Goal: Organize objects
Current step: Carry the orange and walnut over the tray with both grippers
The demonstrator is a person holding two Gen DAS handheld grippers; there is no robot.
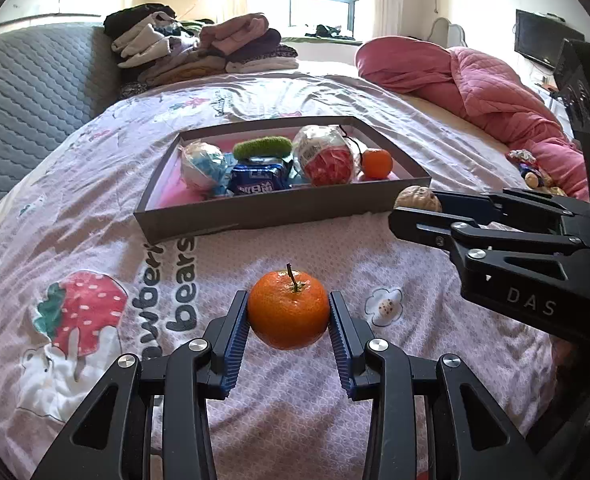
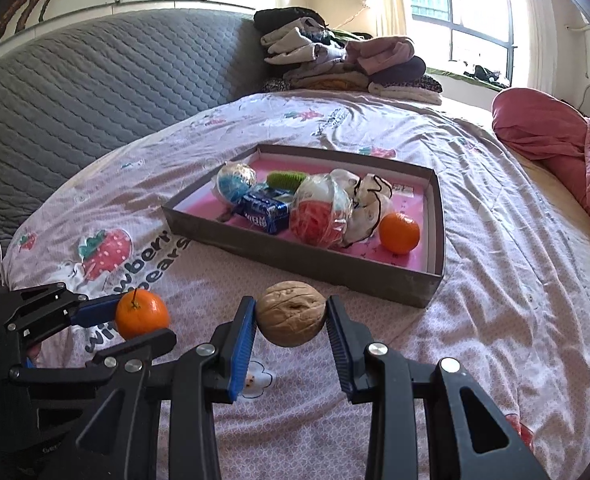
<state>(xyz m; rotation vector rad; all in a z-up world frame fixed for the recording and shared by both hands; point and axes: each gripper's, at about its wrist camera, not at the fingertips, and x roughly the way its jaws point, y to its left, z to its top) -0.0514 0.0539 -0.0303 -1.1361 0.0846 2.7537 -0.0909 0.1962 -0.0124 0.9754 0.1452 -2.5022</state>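
Note:
My left gripper [image 1: 288, 314] is shut on an orange tangerine [image 1: 288, 309] with a stem, held above the bedspread; it also shows in the right wrist view [image 2: 141, 314]. My right gripper [image 2: 290, 322] is shut on a brown walnut [image 2: 291, 313], held just short of the near wall of a grey box [image 2: 295, 254]. In the left wrist view the walnut [image 1: 417, 199] sits at the box's near right corner [image 1: 279, 212]. The box holds a second tangerine [image 2: 399, 232], two wrapped balls [image 2: 319, 216], a blue packet [image 2: 265, 210] and a green item [image 2: 287, 178].
The box lies on a pink printed bedspread [image 2: 495, 240]. A grey quilted headboard [image 2: 95, 92] stands at the left. Folded clothes [image 2: 335, 64] are stacked at the back. A pink quilt [image 1: 495, 92] lies bunched at the right, with small items [image 1: 535, 172] beside it.

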